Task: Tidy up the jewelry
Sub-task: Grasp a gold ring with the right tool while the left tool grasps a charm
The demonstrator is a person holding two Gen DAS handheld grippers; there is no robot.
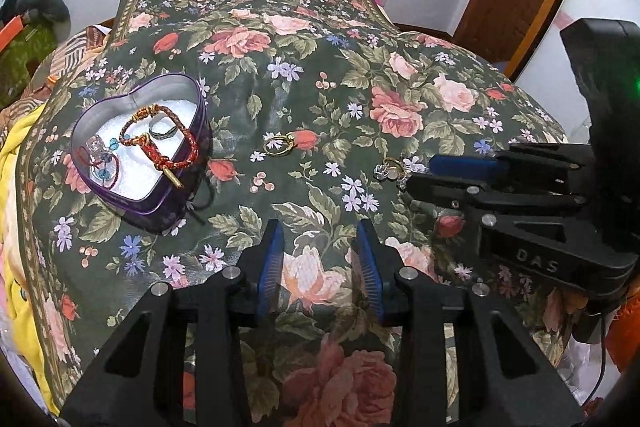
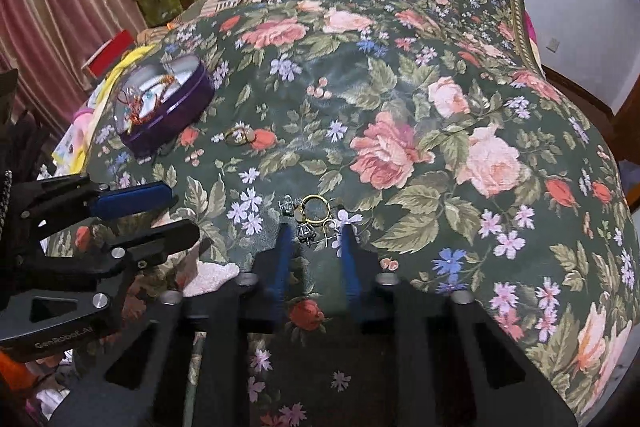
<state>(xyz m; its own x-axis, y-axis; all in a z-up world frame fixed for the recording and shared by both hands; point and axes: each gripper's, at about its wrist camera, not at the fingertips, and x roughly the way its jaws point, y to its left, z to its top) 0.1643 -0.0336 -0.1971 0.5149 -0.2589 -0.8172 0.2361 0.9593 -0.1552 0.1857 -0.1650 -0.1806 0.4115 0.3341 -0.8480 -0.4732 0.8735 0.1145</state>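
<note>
I am partway through the tidying: the purple heart-shaped tin (image 1: 140, 163) already holds a red-and-gold braided bracelet (image 1: 160, 143), a grey ring and some beaded pieces, and I judge the step in hand to be collecting the little cluster of gold hoop and silver charm earrings (image 2: 310, 215) off the dark green floral cloth (image 2: 400, 107). My right gripper (image 2: 314, 247) has its blue pads spread apart, with the cluster lying between the tips at twelve o'clock, touching or nearly so. The next move calls for a careful pinch that catches thin metal, not fabric. My left gripper (image 1: 320, 259) is also spread and empty, the tin at its ten o'clock. A second gold ring (image 1: 278, 143) lies at its twelve o'clock.
</note>
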